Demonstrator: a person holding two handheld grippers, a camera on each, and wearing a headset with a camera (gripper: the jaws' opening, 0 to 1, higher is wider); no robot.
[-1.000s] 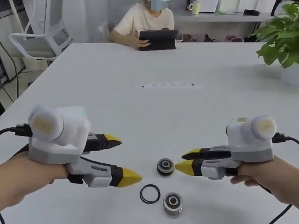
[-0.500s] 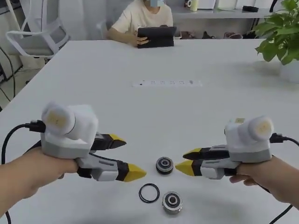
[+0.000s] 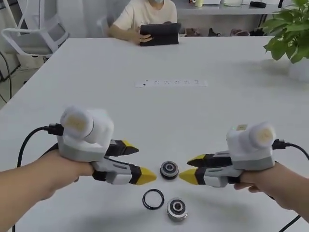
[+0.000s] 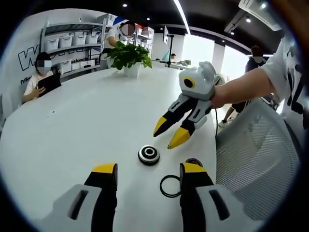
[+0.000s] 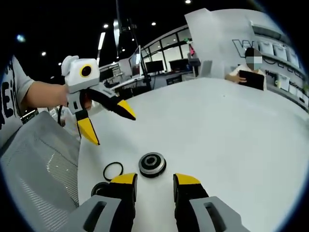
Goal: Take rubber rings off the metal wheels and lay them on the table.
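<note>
A metal wheel (image 3: pixel 169 169) with a black rubber ring still around it lies on the white table (image 3: pixel 159 111) between my two grippers. It also lies just ahead of the jaws as the wheel (image 4: pixel 148 154) and the wheel (image 5: pixel 152 164). Nearer me lie a loose black ring (image 3: pixel 153 199) and a bare metal wheel (image 3: pixel 177 209). My left gripper (image 3: pixel 140 162) is open, its lower tip just left of the ringed wheel. My right gripper (image 3: pixel 189 167) is open too, close on the wheel's right. Neither holds anything. The loose ring (image 4: pixel 170 186) sits near the left gripper's right-hand jaw.
A power strip (image 3: pixel 171 83) lies mid-table. A person with a tablet (image 3: pixel 159 35) sits at the far end. A potted plant (image 3: pixel 289 34) stands at the back right and a white chair (image 3: pixel 34 41) at the back left.
My left gripper has moved right, closer to the ringed wheel. The right gripper has barely shifted. Wheels and loose ring lie where they were.
</note>
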